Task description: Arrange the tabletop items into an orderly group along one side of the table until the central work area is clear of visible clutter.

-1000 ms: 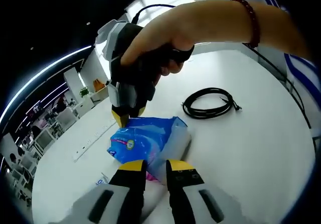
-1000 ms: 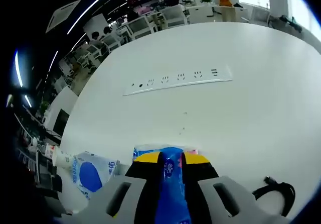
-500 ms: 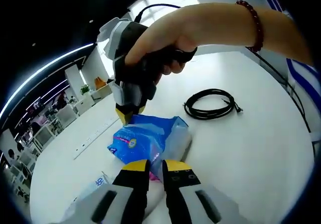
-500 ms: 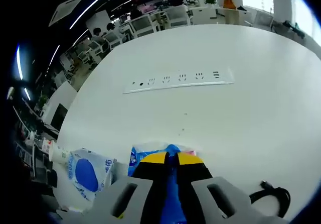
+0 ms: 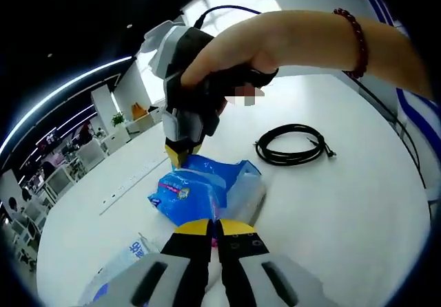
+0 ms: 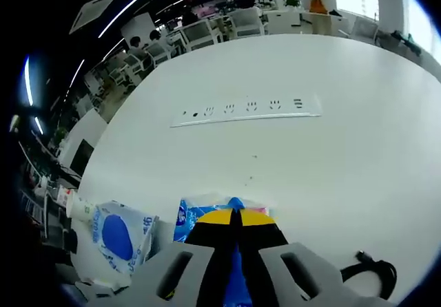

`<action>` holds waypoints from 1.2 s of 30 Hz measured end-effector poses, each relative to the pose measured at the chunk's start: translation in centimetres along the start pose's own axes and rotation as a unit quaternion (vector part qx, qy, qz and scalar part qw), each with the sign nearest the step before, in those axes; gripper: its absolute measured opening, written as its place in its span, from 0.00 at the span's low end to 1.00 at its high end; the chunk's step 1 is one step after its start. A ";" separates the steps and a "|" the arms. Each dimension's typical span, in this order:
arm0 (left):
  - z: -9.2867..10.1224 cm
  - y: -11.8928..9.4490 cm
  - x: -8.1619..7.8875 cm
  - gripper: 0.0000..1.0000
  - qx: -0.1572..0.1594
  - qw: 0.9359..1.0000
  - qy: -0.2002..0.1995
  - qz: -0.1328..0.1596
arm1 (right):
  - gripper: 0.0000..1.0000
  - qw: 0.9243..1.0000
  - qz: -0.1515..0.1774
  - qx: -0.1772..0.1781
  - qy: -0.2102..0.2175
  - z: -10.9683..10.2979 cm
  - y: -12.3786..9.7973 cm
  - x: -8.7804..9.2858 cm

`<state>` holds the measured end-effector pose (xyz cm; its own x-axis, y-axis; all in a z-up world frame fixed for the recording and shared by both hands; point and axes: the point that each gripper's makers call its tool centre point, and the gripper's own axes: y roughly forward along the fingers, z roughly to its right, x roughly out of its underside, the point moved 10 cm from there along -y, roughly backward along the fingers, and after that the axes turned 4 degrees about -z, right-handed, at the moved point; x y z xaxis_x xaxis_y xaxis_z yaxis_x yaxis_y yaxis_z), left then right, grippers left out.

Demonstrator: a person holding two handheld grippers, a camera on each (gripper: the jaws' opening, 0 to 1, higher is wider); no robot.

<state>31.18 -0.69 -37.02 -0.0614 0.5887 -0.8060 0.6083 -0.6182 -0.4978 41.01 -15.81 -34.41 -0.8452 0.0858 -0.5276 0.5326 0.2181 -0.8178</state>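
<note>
Both grippers, left gripper and right gripper, clench the blue packet; coiled black cable lies nearby on the white worktop, power strip beyond

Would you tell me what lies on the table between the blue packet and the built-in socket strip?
In the right gripper view, bare white tabletop separates the blue packet from the socket strip, apart from a few tiny specks.

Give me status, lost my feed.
Both claws shut on blue pack, left claw near end, right claw far end. Cable coiled beside it. White bag at table edge.
</note>
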 end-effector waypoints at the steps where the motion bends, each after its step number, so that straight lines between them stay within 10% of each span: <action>1: 0.0 0.0 0.0 0.01 0.000 1.000 -0.002 0.000 | 0.00 1.000 0.000 0.000 -0.001 0.0 0.0 0.0; 36: -1.2 0.3 -0.1 0.00 -0.006 0.999 -0.030 -0.015 | 0.00 1.000 -0.006 0.002 -0.013 1.7 -1.2 0.1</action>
<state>32.33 -0.29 -36.66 -0.1266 0.5737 -0.8092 0.6150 -0.5947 -0.5178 40.42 -17.69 -33.88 -0.8500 0.0573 -0.5236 0.5227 0.2149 -0.8250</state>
